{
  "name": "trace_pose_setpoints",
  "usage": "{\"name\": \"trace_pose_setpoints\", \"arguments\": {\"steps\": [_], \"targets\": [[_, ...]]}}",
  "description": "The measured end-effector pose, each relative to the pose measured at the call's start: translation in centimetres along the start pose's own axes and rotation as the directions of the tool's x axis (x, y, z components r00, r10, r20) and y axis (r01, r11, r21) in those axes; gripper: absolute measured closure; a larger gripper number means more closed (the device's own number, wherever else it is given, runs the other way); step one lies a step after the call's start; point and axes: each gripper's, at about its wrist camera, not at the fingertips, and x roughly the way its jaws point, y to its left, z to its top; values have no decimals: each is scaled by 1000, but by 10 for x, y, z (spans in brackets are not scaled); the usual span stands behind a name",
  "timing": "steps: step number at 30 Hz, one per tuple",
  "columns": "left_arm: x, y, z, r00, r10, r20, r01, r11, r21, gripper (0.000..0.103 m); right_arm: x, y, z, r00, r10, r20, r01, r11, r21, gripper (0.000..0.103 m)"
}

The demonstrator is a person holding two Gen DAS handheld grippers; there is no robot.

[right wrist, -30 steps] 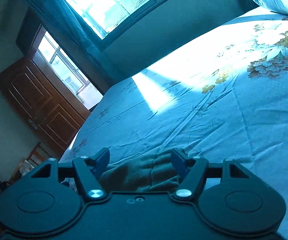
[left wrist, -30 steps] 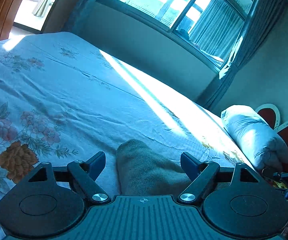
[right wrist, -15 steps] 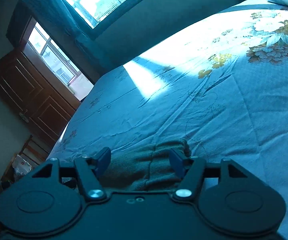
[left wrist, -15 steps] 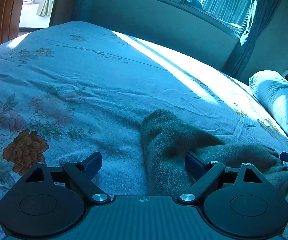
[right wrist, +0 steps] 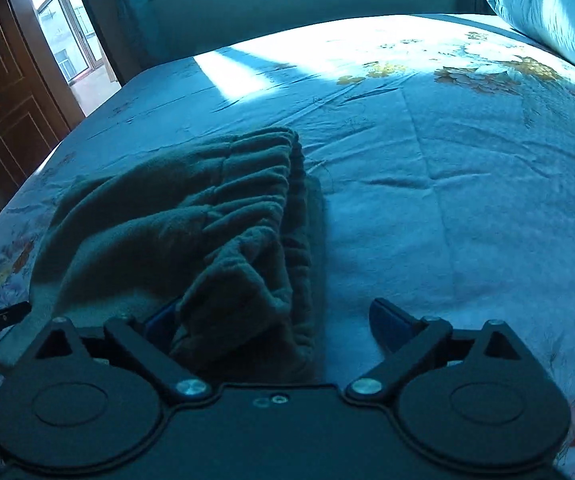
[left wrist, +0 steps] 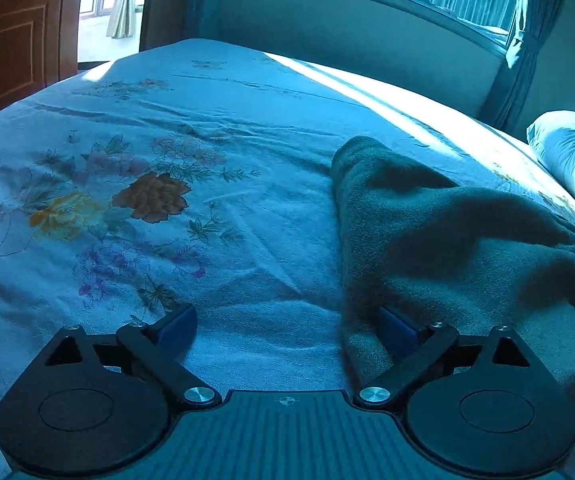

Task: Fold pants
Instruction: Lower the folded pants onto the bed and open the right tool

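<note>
Left hand-held gripper (left wrist: 287,330): jaws wide apart, just been opening, nothing pinched. Mostly bare bed (left wrist: 247,128) between the blue fingers, with the pants (left wrist: 447,240) edge draped over the right-side finger (left wrist: 397,330) but not squeezed. Pants off to the right from here, a soft green heap running away across the bed toward the pillow (left wrist: 567,152).

Right hand-held gripper (right wrist: 275,328): also wide, also just been opening, holding nothing. Bunched waistband end of the pants (right wrist: 207,220) lying in front and to the left, a loose lump resting against the left-side finger (right wrist: 159,318), pads not pressing. Bare sheet (right wrist: 467,200) under the right-side finger.

So: pants between the two grippers, touching the inner finger of each. Long way of the heap roughly from one gripper to the other, though too rumpled to be sure. Waistband nearer the right hand; a smooth folded edge nearer the left hand.

Probably just let go, fold not tidy yet. Next grab likely inward, each gripper toward the other, to reach cloth.
</note>
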Motion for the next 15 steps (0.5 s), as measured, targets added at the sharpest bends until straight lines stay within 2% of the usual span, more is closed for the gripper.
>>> {"name": "trace_pose_setpoints", "arguments": {"steps": [1, 5, 10, 12, 13, 15], "targets": [[-8, 0, 3, 1000, -3, 12, 3, 1000, 3, 7, -10, 2, 0, 1000, 5, 28, -5, 1000, -15, 16], [-50, -3, 4, 998, -15, 61, 12, 999, 48, 7, -68, 7, -7, 990, 51, 130, -43, 997, -60, 16], [-112, -2, -15, 994, -49, 97, 46, 998, 30, 7, -146, 5, -37, 964, 79, 254, -66, 996, -59, 6], [-141, 1, -27, 991, -58, 118, 57, 998, 15, 6, -178, 6, -54, 950, 33, 309, -13, 998, -66, 6], [-154, 3, -34, 990, -59, 127, 60, 998, 2, 2, -190, 7, -61, 944, 5, 330, 17, 998, -64, 6], [-182, 6, -49, 990, -60, 131, 62, 998, -9, 0, -221, 6, -81, 909, -67, 412, 88, 996, -31, 6]]}}
